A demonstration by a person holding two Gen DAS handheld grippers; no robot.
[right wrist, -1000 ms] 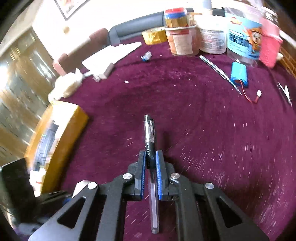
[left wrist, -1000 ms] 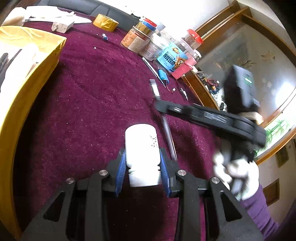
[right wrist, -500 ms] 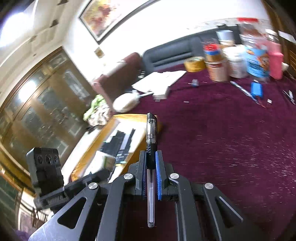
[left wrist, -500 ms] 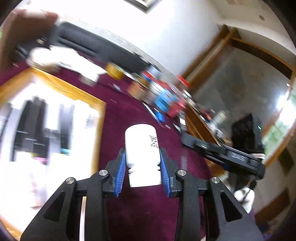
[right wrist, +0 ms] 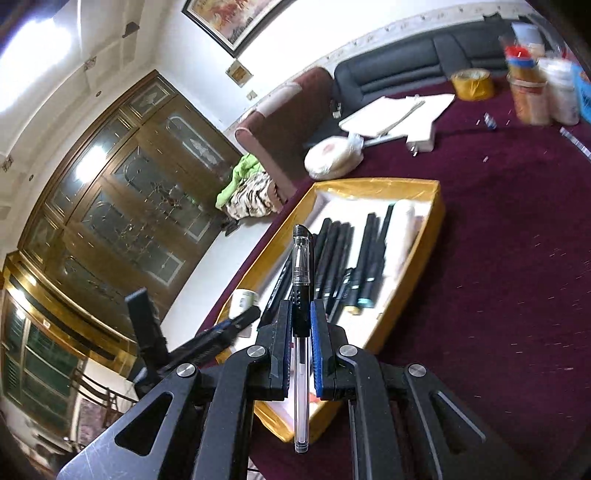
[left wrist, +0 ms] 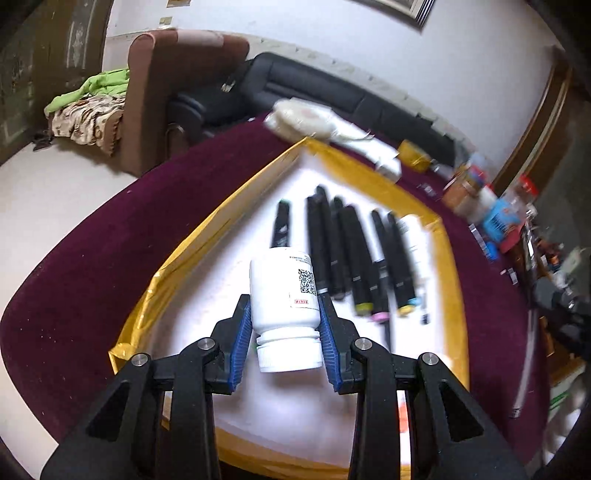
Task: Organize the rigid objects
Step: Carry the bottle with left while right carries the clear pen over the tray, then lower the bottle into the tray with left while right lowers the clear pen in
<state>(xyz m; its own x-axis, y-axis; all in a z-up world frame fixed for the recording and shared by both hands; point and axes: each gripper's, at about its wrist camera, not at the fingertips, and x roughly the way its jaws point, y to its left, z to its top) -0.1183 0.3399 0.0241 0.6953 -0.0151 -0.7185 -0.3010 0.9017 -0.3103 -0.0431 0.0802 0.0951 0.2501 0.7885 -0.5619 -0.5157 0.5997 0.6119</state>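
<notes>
Over yellow tray [left wrist: 448, 258], bottle-gripping left gripper [left wrist: 284, 328]

White walls [right wrist: 332, 44] enclosing room; framed painting [right wrist: 236, 18] hanging high. Tall brass-framed glass cabinet [right wrist: 122, 206] standing along wall, reflecting light. Brown armchair [left wrist: 173, 96] sitting on pale floor [left wrist: 55, 192], green cloth [left wrist: 99, 83] and patterned blanket [left wrist: 85, 122] lying beside it. Dark sofa [left wrist: 332, 96] running behind maroon-covered table [left wrist: 110, 236].
</notes>
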